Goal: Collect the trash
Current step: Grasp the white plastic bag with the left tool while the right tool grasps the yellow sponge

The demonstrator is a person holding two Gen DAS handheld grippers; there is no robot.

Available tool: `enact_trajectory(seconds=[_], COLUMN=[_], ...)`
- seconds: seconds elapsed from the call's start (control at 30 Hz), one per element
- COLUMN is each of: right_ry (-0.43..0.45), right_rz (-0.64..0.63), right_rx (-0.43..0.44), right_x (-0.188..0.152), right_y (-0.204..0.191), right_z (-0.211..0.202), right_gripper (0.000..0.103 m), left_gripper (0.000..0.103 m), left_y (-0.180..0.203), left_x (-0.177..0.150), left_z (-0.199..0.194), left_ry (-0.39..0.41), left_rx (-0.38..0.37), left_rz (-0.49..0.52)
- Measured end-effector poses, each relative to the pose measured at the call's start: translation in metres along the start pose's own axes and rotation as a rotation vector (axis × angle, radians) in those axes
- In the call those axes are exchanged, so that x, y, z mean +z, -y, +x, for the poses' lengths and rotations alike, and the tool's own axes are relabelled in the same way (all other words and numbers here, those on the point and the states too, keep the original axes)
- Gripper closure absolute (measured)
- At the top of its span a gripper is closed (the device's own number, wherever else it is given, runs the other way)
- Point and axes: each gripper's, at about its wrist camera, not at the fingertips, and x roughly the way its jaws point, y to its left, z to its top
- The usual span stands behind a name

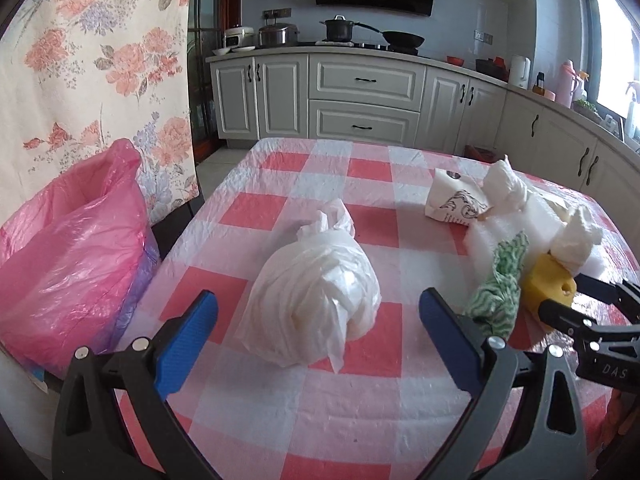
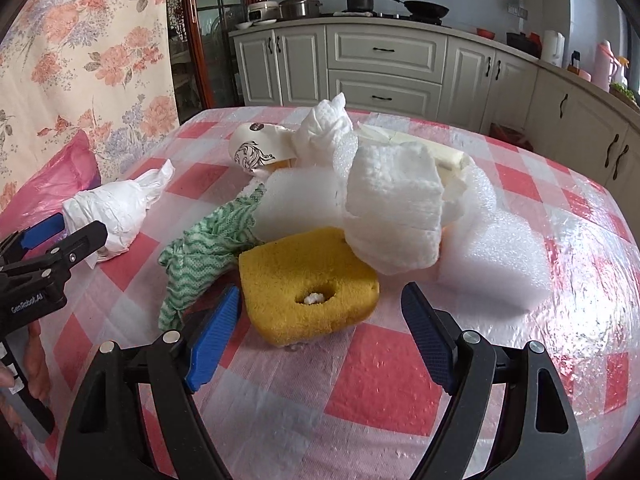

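I hold my left gripper (image 1: pixel 318 316) wide, one finger on each side of the knotted white bag (image 1: pixel 320 300), not touching it, so closing would catch its bulk. My right gripper (image 2: pixel 320 332) is spread too, its fingers flanking the near end of the yellow sponge (image 2: pixel 308 280), gripping nothing yet. The sponge lies at the front of the heap of foam (image 2: pixel 396 208) and green cloth (image 2: pixel 204 248) on the table (image 2: pixel 384 388). The pink bin bag (image 1: pixel 76 248) stands open at the table's left edge, I judge to receive everything.
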Motion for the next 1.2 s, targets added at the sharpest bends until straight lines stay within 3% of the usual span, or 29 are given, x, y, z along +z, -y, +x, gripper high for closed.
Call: enact_trajectory(seconds=[0.13, 0.27, 0.43, 1.2], right_ry=[-0.018, -0.024, 0.016, 0.133], right_rz=[0.005, 0.001, -0.011, 0.001], right_rx=[0.014, 0.020, 0.019, 0.039], right_x=[0.001, 0.000, -0.001, -0.051], right_y=[0.002, 0.002, -0.002, -0.013], right_z=[0.004, 0.005, -0.003, -0.080], right_gripper=[0.030, 0.039, 0.047, 0.054], left_gripper=[0.021, 0.047, 0.058, 0.064], left_y=[0.001, 0.003, 0.006, 0.022], left_x=[0.005, 0.006, 0.004, -0.047], left_z=[0.012, 0.021, 0.018, -0.082], left_ry=[-0.029, -0.069, -0.056, 0.066], left_rx=[-0.016, -0.044, -0.054, -0.089], left_rz=[0.016, 0.029, 0.039, 0.049])
